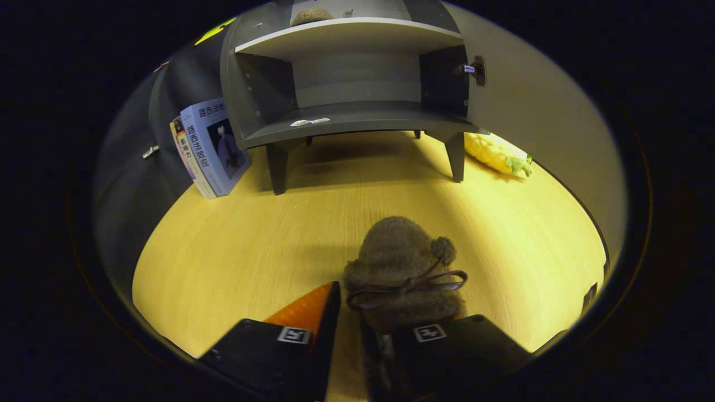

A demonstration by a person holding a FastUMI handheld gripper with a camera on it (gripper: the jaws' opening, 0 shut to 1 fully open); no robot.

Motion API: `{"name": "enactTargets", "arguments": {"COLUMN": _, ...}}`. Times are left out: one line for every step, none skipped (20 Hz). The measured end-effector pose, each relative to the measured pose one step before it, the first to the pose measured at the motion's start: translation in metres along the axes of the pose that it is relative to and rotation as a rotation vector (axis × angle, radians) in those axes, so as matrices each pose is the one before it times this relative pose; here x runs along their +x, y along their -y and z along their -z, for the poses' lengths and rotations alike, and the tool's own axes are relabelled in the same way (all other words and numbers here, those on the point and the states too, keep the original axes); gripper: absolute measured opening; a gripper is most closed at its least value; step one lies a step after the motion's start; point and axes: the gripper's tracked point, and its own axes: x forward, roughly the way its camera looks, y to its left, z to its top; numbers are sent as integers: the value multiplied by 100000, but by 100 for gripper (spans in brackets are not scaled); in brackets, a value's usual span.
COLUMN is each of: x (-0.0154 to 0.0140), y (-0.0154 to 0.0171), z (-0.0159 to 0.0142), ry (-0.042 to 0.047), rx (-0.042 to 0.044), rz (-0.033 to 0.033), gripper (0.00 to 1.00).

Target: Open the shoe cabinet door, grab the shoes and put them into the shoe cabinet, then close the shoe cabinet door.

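A brown knitted shoe [399,262] with a dark bow and a pompom sits between my fingers, toe pointing ahead at the cabinet. My gripper [391,311] is shut on its heel end, both fingers pressing its sides. The grey shoe cabinet [357,120] stands on short legs beyond the shoe, with its door [536,111] swung open to the right. Its lower shelf holds no shoe. A second brown shoe [311,15] rests on the upper shelf.
The wooden tabletop [251,240] stretches between me and the cabinet. Blue-covered books [209,148] lean against the cabinet's left side. A yellow pineapple toy [494,153] lies beside the right front leg, below the open door.
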Motion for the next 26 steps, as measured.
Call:
{"name": "enactTargets", "arguments": {"x": 326, "y": -96, "z": -327, "ry": 1926, "rx": 1058, "rz": -426, "gripper": 35}}
{"name": "enactTargets", "arguments": {"x": -299, "y": -397, "z": 197, "ry": -1146, "rx": 524, "rz": -1199, "gripper": 22}}
{"name": "enactTargets", "arguments": {"x": -126, "y": 26, "z": -275, "ry": 117, "rx": -769, "rz": -704, "gripper": 7}}
{"name": "enactTargets", "arguments": {"x": -308, "y": 27, "z": -492, "ry": 535, "rx": -1053, "rz": -662, "gripper": 7}}
{"name": "enactTargets", "arguments": {"x": -684, "y": 107, "z": -737, "ry": 490, "rx": -162, "rz": -415, "gripper": 7}}
{"name": "enactTargets", "arguments": {"x": -821, "y": 33, "z": -1123, "ry": 1395, "rx": 615, "rz": -420, "gripper": 7}}
{"name": "enactTargets", "arguments": {"x": -1146, "y": 54, "z": -1438, "ry": 1941, "rx": 670, "rz": -436, "gripper": 7}}
{"name": "enactTargets", "arguments": {"x": -1096, "y": 54, "z": -1692, "ry": 1696, "rx": 692, "rz": -244, "gripper": 7}}
{"name": "enactTargets", "arguments": {"x": -1270, "y": 12, "z": -1741, "ry": 1335, "rx": 252, "rz": -420, "gripper": 7}}
{"name": "enactTargets", "arguments": {"x": -1143, "y": -13, "z": -1951, "ry": 1964, "rx": 170, "rz": -213, "gripper": 7}}
{"name": "enactTargets", "arguments": {"x": -1161, "y": 199, "z": -1989, "ry": 2131, "rx": 266, "rz": 238, "gripper": 7}}
{"name": "enactTargets", "arguments": {"x": -1103, "y": 80, "z": -2096, "ry": 2069, "rx": 105, "rz": -3, "gripper": 7}}
{"name": "enactTargets", "arguments": {"x": -1005, "y": 40, "z": -2130, "ry": 1721, "rx": 619, "rz": 197, "gripper": 7}}
{"name": "enactTargets", "arguments": {"x": -1057, "y": 42, "z": -2118, "ry": 2052, "rx": 1033, "rz": 74, "gripper": 7}}
{"name": "enactTargets", "arguments": {"x": -799, "y": -44, "z": -2154, "ry": 1851, "rx": 612, "rz": 65, "gripper": 7}}
{"name": "enactTargets", "arguments": {"x": -493, "y": -64, "z": -1878, "ry": 1010, "rx": -198, "rz": 53, "gripper": 7}}
{"name": "enactTargets", "arguments": {"x": -317, "y": -163, "z": -1803, "ry": 1699, "rx": -664, "rz": -16, "gripper": 7}}
{"name": "enactTargets", "arguments": {"x": -104, "y": -255, "z": -1772, "ry": 814, "rx": -857, "rz": -355, "gripper": 7}}
{"name": "enactTargets", "arguments": {"x": -355, "y": -299, "z": -1952, "ry": 1263, "rx": -251, "rz": -909, "gripper": 7}}
{"name": "enactTargets", "arguments": {"x": -74, "y": -388, "z": -1875, "ry": 665, "rx": 164, "rz": -1144, "gripper": 7}}
{"name": "enactTargets", "arguments": {"x": 133, "y": -265, "z": -1932, "ry": 522, "rx": 700, "rz": -860, "gripper": 7}}
{"name": "enactTargets", "arguments": {"x": 76, "y": -113, "z": -2014, "ry": 1904, "rx": 844, "rz": -423, "gripper": 7}}
{"name": "enactTargets", "arguments": {"x": 447, "y": -113, "z": -1839, "ry": 818, "rx": -251, "rz": -305, "gripper": 7}}
{"name": "enactTargets", "arguments": {"x": 776, "y": -30, "z": -1687, "ry": 1195, "rx": -778, "rz": -260, "gripper": 7}}
{"name": "enactTargets", "arguments": {"x": 749, "y": -130, "z": -1473, "ry": 812, "rx": -466, "rz": -345, "gripper": 7}}
{"name": "enactTargets", "arguments": {"x": 873, "y": -130, "z": -1482, "ry": 595, "rx": 25, "rz": -703, "gripper": 7}}
